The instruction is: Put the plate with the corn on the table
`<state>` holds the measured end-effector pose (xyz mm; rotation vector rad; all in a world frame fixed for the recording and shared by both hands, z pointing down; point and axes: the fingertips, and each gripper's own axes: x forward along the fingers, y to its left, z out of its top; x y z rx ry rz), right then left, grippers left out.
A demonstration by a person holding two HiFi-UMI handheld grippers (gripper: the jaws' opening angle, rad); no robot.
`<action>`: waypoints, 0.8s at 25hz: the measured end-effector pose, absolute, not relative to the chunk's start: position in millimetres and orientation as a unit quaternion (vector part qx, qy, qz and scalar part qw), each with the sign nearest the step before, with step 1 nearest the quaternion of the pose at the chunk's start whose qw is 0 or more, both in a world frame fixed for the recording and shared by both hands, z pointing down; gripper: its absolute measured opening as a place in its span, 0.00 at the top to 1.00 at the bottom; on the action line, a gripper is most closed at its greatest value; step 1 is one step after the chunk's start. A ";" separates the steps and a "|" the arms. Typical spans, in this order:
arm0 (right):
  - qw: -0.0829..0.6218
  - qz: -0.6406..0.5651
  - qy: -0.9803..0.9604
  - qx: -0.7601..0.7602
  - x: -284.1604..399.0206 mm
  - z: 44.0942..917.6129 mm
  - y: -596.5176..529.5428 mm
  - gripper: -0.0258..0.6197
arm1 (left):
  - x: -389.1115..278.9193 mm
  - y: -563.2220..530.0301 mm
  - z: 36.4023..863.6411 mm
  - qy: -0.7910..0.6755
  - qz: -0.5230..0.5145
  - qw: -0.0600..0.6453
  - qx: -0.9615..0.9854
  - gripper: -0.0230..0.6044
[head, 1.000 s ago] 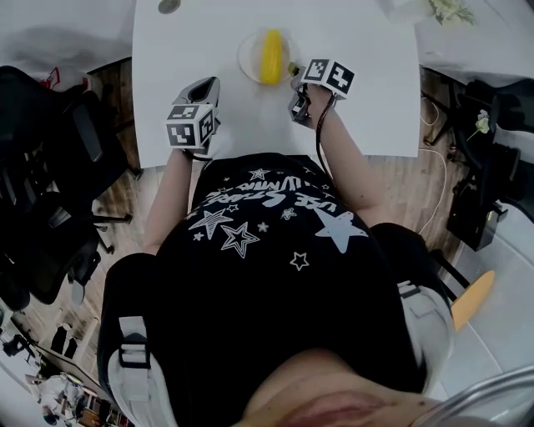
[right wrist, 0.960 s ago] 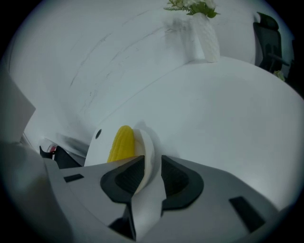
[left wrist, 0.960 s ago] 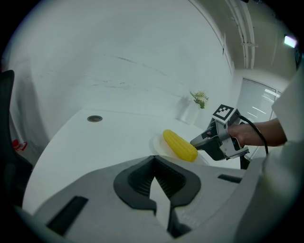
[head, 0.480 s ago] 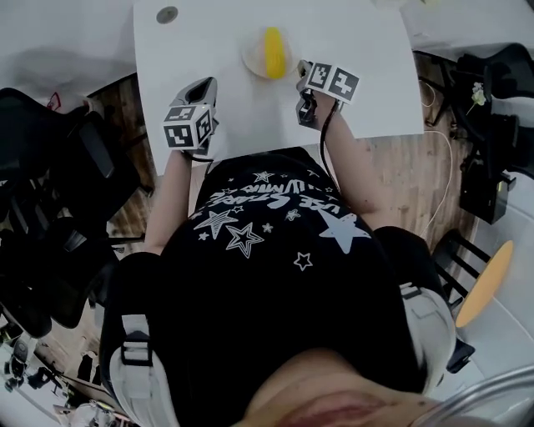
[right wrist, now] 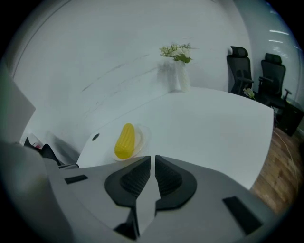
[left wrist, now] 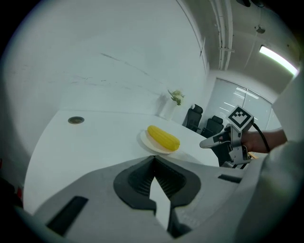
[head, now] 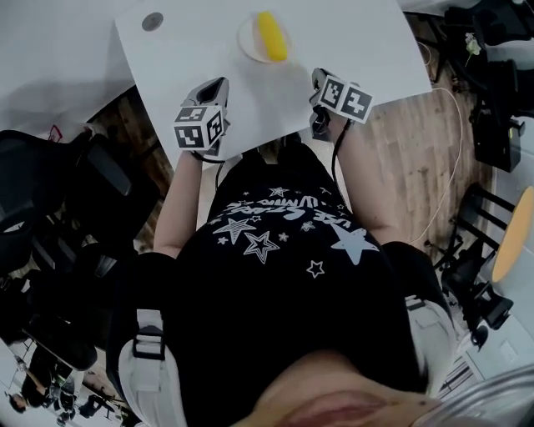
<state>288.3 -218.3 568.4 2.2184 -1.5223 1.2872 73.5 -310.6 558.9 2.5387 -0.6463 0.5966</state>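
Note:
A yellow corn cob (head: 273, 36) lies on a small white plate (head: 253, 46) that rests on the white table (head: 359, 42), far from the near edge. My left gripper (head: 219, 83) hovers over the table's near edge, shut and empty. My right gripper (head: 318, 77) is to the right of the plate and short of it, not touching it. Its jaws are closing with a thin gap left and nothing between them. In the left gripper view the corn (left wrist: 164, 137) lies ahead of the jaws. In the right gripper view the corn (right wrist: 125, 140) lies ahead and slightly left.
A round grommet (head: 152, 21) is set in the table at the far left. A vase of flowers (right wrist: 178, 71) stands at the table's far end. Black office chairs (right wrist: 242, 66) stand beyond it, more dark chairs (head: 50, 208) sit to my left, and wooden floor lies to the right.
My right gripper has drawn back from beside the plate toward the near edge. The plate and corn stay on the table. The head view has swung, and the left gripper has hardly moved.

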 end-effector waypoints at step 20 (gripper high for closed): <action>0.029 0.431 -0.523 0.735 244.8 559.0 -95.7 0.95 | 66.2 -190.2 536.1 -0.196 0.224 0.194 0.935 0.96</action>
